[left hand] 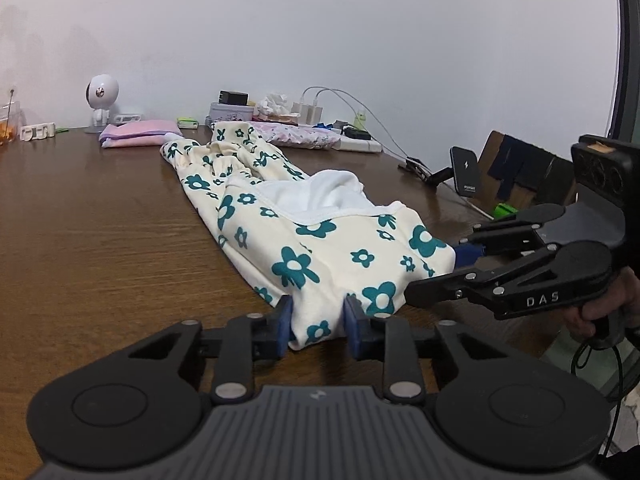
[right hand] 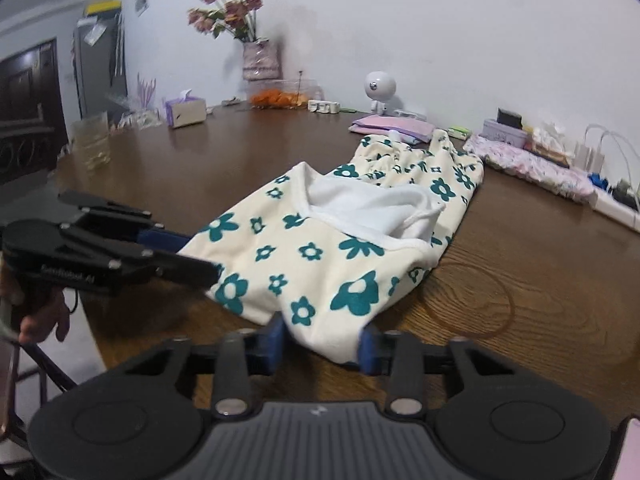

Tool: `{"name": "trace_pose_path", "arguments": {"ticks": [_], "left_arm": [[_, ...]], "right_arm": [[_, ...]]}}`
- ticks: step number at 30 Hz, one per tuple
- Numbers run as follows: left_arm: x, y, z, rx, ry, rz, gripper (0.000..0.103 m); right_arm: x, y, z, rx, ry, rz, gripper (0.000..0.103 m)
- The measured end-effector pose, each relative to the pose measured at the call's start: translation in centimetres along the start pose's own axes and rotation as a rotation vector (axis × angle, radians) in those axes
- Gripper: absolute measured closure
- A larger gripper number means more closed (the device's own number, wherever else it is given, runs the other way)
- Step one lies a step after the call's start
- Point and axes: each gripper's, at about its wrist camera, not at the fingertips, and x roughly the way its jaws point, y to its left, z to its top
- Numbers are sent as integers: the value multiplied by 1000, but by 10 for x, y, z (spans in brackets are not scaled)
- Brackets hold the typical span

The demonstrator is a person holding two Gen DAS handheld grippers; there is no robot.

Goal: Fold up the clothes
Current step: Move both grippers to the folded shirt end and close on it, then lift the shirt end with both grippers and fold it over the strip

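A cream garment (left hand: 320, 240) with teal flowers and a white lining lies lengthwise on the brown wooden table (left hand: 100, 220). In the left wrist view my left gripper (left hand: 319, 320) has its blue pads pressed on a bunched part of the near hem. The right gripper (left hand: 434, 274) comes in from the right, with its fingers over and under the hem's right corner. The right wrist view shows the same garment (right hand: 320, 256). There my right gripper (right hand: 322, 344) pinches the near edge between its blue pads, and the left gripper (right hand: 200, 258) grips the left corner.
A folded pink cloth (left hand: 136, 134), a folded floral cloth (left hand: 296, 134), a white figurine (left hand: 100, 100) and a power strip with chargers (left hand: 360, 144) line the far edge. A phone stand (left hand: 466, 170) sits at the right. A tissue box (right hand: 186, 112), flower vase (right hand: 260, 60) and glass jar (right hand: 92, 144) stand at the far left.
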Motion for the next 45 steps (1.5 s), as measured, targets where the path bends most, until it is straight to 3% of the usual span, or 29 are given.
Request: {"name": "trace_pose_path", "arguments": {"ticks": [5, 8, 11, 15, 17, 19, 22, 23, 25, 26, 28, 29, 30, 32, 34, 36, 38, 43, 44, 45], "left_arm": [[-40, -23, -22, -33, -4, -98, 86], [-72, -36, -14, -30, -66, -137, 89], [-98, -44, 3, -17, -138, -171, 90], [-77, -24, 53, 10, -198, -166, 90], [-52, -10, 75, -2, -186, -131, 90], [-17, 20, 97, -76, -133, -75, 89], [33, 62, 120, -240, -52, 58, 76], [44, 71, 124, -284, -25, 92, 62], [49, 78, 127, -319, -5, 136, 58], [49, 80, 128, -330, -1, 155, 53], [35, 75, 126, -348, -34, 147, 31], [27, 70, 124, -356, -55, 136, 13], [23, 63, 121, -351, -66, 116, 2], [24, 46, 114, -312, -52, 69, 0], [38, 34, 108, -224, 16, 95, 0], [47, 36, 104, -190, 38, 145, 0], [52, 49, 103, -226, 33, 133, 0], [79, 92, 120, -315, 98, -79, 0], [89, 99, 121, -355, 119, -105, 2], [98, 105, 122, -387, 146, -123, 14]], "right_arm": [[-37, 12, -24, 52, -8, 89, 81], [-70, 18, -38, 114, -15, 169, 82], [-97, 14, -25, 159, -71, 245, 83], [-99, -11, 18, 179, -154, 290, 83], [-82, -32, 46, 208, -158, 303, 83], [-58, -50, 73, 245, -133, 300, 83], [-13, -75, 99, 325, -78, 252, 78], [5, -84, 104, 356, -50, 223, 78], [32, -93, 106, 396, -5, 150, 64], [41, -95, 105, 403, 17, 118, 62], [43, -94, 98, 420, 15, 89, 50], [41, -92, 96, 424, 5, 89, 43], [39, -91, 95, 426, -6, 88, 28], [40, -88, 94, 408, -24, 57, 18], [46, -89, 92, 433, -14, 56, 18], [42, -94, 85, 494, -41, 103, 18], [34, -99, 73, 553, -84, 156, 18], [41, -118, 54, 681, -134, 255, 17], [46, -119, 53, 693, -135, 280, 17], [52, -121, 53, 705, -135, 306, 20]]}}
